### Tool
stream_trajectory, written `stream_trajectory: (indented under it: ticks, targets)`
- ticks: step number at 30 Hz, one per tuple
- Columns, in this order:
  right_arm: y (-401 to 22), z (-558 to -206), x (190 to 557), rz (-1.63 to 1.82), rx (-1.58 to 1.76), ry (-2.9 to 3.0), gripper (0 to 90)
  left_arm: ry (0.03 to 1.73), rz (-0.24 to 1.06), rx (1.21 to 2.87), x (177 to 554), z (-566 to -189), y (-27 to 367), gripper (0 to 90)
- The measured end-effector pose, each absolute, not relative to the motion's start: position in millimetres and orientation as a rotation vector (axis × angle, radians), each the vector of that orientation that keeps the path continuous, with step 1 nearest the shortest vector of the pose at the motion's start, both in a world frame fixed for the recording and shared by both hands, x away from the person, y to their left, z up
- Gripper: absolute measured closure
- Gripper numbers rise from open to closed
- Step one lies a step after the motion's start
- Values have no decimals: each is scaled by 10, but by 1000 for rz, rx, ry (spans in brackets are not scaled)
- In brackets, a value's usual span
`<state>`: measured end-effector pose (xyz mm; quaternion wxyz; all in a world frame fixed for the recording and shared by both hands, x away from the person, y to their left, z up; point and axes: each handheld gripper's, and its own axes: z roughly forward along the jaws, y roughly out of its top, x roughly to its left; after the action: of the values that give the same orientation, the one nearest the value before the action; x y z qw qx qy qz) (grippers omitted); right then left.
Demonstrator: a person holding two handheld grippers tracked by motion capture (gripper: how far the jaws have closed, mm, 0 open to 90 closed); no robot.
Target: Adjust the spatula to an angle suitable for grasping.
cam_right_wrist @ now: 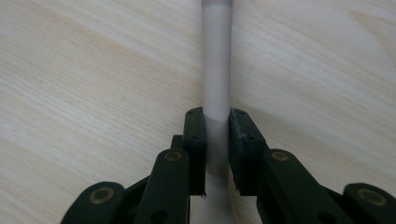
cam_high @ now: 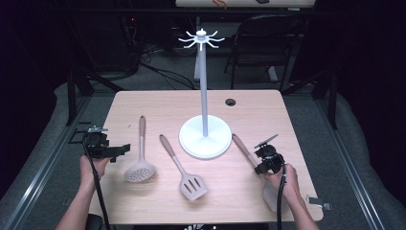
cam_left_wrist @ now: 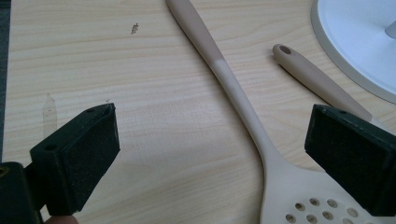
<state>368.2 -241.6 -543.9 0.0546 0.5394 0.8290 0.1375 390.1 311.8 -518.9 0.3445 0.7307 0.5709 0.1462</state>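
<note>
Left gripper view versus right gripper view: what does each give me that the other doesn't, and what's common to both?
The left gripper view alone has the left gripper open above the table, with the skimmer lying between its jaws, plus a second utensil handle and the white stand base. The right gripper view alone has the right gripper shut on a pale utensil handle. Both share the light wood tabletop.

Skimmer [cam_high: 140, 163] left of spatula [cam_high: 186, 175]
</note>
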Motion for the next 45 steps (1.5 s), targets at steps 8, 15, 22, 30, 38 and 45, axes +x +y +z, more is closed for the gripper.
stream_trajectory:
  ticks: [8,15,22,30,38,45]
  targets:
    - [-2448,-5295,3645,552,1619,2454,788,1490,393,1888,3888,-5156,3102,31]
    - [-2362,-5150,3575,640,1483,2432,787,1515,409,1915,3886,-5180,3090,6]
    - [-2284,-5076,3523,683,1413,2426,787,1470,418,1930,3864,-5142,3027,6]
    - [-2105,-4992,3432,732,1294,2447,787,1414,398,1916,3844,-5105,2983,3]
    - [-1997,-4952,3385,757,1241,2444,787,1338,368,1904,3810,-5020,2861,3]
    - [-1866,-4920,3347,753,1166,2452,787,1317,359,1944,3814,-5025,2743,2]
